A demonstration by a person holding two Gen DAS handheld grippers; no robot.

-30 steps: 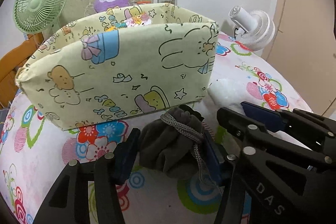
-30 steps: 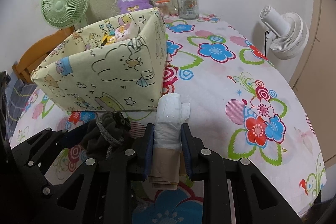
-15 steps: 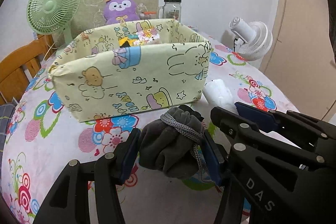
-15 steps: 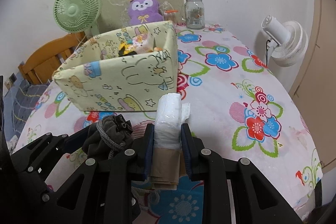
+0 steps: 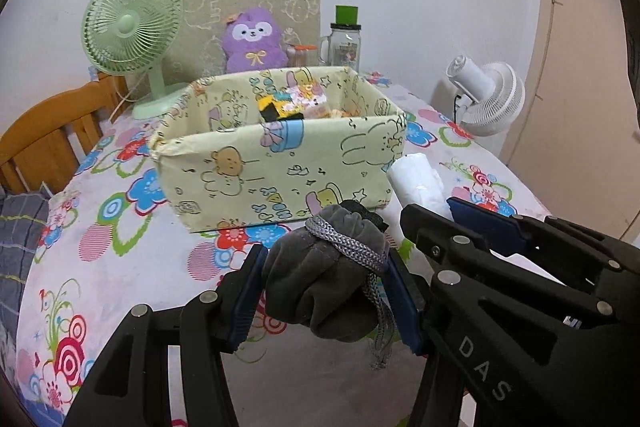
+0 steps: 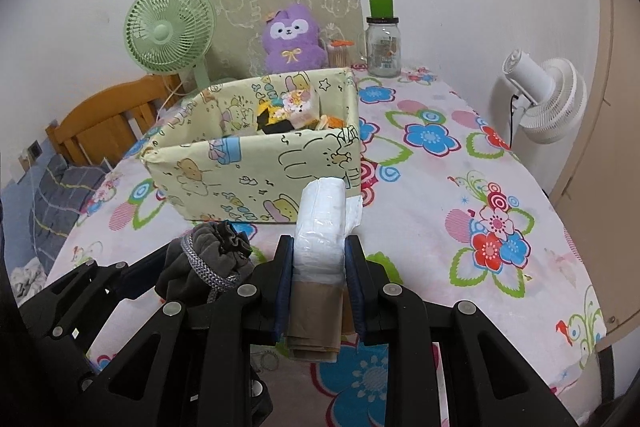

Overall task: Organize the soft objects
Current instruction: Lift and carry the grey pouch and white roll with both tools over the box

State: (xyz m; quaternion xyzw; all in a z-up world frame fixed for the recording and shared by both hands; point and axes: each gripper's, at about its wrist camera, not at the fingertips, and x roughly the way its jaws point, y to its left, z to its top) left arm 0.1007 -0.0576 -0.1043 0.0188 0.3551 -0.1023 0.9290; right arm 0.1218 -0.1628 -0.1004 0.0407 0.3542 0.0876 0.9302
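Note:
My left gripper (image 5: 324, 291) is shut on a dark grey drawstring pouch (image 5: 320, 283), held above the flowered tablecloth. Beside it my right gripper (image 6: 319, 267) is shut on a white plastic-wrapped soft pack (image 6: 322, 223) with tan paper at its lower end. The pouch (image 6: 208, 259) also shows at the left of the right wrist view, and the white pack (image 5: 418, 183) at the right of the left wrist view. Ahead of both stands a pale yellow cartoon-print fabric box (image 5: 280, 163), also seen as the box (image 6: 256, 167), open-topped, with several small soft items inside.
Behind the box stand a green desk fan (image 5: 130, 27), a purple plush toy (image 5: 254, 41) and a glass jar with a green lid (image 5: 346, 39). A white fan (image 6: 540, 95) sits at the table's right edge. A wooden chair (image 5: 44, 143) is at the left.
Both grippers have risen and drawn back with their loads: the box looks smaller and lower, and its inside has come into view.

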